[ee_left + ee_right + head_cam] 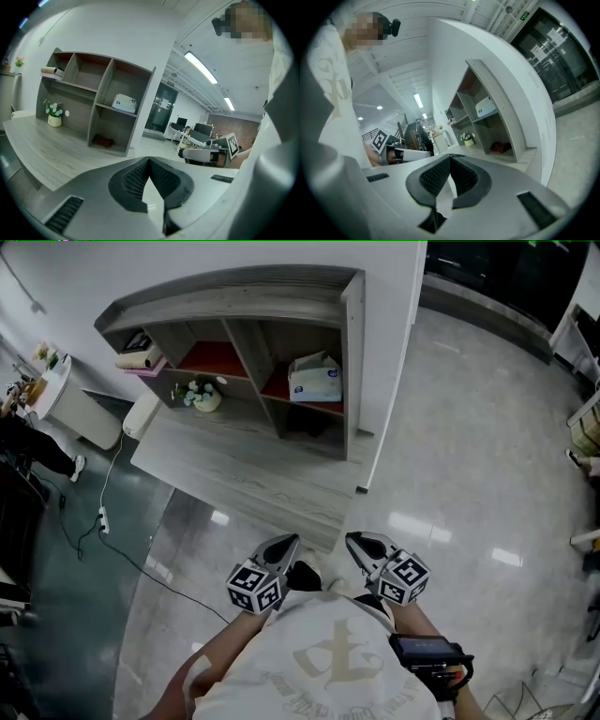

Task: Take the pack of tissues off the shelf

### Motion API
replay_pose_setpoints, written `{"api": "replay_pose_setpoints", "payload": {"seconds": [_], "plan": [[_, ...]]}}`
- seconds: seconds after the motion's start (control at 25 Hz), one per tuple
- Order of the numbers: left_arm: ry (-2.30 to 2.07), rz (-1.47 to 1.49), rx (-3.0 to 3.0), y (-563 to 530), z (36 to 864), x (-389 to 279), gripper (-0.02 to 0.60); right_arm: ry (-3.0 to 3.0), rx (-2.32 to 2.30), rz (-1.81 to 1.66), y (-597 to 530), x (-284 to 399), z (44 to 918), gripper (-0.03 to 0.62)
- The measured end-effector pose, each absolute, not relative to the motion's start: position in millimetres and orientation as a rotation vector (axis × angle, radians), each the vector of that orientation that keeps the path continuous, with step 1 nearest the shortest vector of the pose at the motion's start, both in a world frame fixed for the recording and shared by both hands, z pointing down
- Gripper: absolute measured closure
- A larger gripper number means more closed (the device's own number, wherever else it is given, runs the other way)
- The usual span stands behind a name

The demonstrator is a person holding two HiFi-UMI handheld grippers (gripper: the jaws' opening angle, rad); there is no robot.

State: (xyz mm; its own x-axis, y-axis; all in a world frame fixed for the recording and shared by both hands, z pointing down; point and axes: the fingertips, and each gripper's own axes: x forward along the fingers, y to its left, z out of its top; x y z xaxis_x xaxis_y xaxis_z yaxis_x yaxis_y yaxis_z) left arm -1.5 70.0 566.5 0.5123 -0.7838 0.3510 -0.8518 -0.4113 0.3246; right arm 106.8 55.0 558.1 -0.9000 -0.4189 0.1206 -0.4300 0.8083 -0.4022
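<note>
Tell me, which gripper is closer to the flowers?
Left. The left gripper hangs in front of the desk, a bit right of the flowers; the right gripper is farther right.

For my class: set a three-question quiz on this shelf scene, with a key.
1. True or false: the pack of tissues sits in the upper right compartment of the shelf.
2. The left claw and right claw are: A both open; B both shut, empty; C holding the tissues.
3. What stands on the desk in the lower left bay?
Key: 1 true; 2 B; 3 a pot of flowers.
</note>
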Motion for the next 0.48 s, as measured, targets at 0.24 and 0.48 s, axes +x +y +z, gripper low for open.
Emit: {"api": "replay_pose_setpoints", "payload": {"seconds": [0.24,0.48], "plan": [[-1.347,0.176,2.296,63.6,563.9,-4.4,0.575,-2.956,0.706,0.653,50.0,106.2,556.2,0.589],[-1.352,0.166,2.299,58.7,561.8,-5.9,0.575,-2.949,0.703,0.649,43.1,103.3,556.1,0.589]]}}
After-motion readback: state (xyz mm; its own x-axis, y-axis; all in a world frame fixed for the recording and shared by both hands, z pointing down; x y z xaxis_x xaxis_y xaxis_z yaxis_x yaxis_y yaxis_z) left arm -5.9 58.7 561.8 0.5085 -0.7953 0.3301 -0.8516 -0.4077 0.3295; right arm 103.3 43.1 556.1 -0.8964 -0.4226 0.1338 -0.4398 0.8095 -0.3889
